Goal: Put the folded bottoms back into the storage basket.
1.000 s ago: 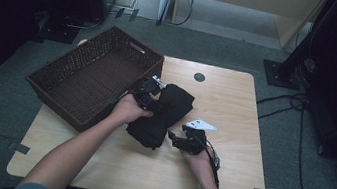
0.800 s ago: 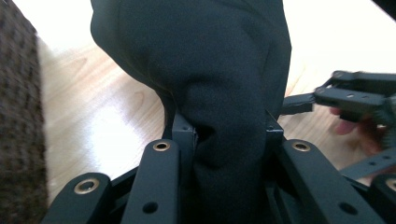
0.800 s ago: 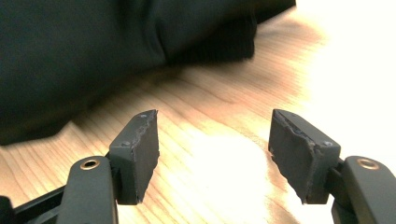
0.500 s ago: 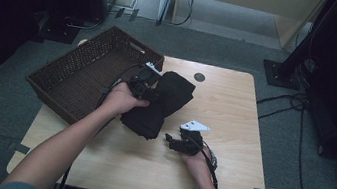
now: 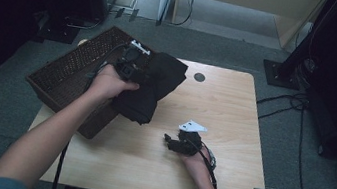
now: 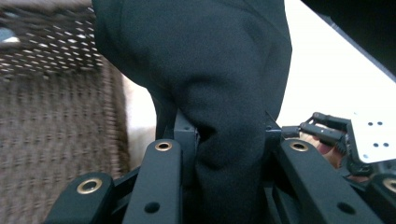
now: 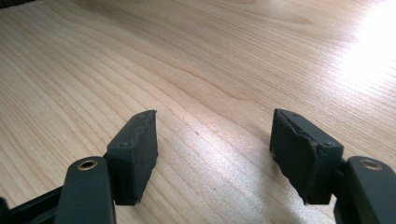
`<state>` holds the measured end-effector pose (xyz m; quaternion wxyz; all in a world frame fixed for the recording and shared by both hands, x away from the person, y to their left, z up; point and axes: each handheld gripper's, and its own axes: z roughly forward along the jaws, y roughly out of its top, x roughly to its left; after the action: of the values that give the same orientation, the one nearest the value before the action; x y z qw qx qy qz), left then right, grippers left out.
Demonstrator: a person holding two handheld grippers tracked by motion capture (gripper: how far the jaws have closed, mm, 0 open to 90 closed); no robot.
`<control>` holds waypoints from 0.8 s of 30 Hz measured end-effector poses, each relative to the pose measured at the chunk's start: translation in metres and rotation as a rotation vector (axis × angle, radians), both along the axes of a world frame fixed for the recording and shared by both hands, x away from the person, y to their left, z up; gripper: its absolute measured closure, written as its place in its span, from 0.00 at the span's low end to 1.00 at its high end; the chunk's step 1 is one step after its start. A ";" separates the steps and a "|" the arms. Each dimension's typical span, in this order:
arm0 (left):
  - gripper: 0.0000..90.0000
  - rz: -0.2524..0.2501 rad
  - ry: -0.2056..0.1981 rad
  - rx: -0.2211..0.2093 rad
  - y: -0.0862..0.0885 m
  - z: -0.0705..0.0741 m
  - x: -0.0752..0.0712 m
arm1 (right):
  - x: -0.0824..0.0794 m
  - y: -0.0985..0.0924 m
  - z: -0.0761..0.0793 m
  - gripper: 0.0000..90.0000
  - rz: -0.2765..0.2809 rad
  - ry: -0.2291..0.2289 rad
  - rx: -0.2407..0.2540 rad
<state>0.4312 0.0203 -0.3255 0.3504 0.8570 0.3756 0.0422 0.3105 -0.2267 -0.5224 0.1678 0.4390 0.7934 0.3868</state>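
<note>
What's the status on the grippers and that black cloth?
Left gripper clamped on black cloth, lifted beside wicker basket. Right gripper open, empty, low over table. Nothing blocking.

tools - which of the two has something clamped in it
The left tool, over the basket, is shut on the black cloth. The right tool is open over bare table.

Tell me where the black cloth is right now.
In the high view the black cloth hangs from the left claw, lifted above the table's left-rear part, right beside the brown wicker basket.
</note>
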 end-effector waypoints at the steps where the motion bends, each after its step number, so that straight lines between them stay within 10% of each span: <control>1: 0.78 0.005 -0.002 -0.006 0.003 0.004 0.002 | 0.000 0.000 0.000 0.36 0.000 0.000 -0.001; 14: 0.78 0.060 -0.041 0.023 0.048 0.040 0.017 | -0.001 0.002 0.000 0.36 0.000 -0.005 -0.016; 24: 0.78 0.120 -0.043 0.051 0.092 0.041 0.037 | -0.001 0.003 0.000 0.36 -0.002 -0.011 -0.026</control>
<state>0.4677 0.1125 -0.2844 0.3331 0.8405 0.4175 0.0909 0.3099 -0.2238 -0.5225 0.1783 0.4353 0.7970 0.3788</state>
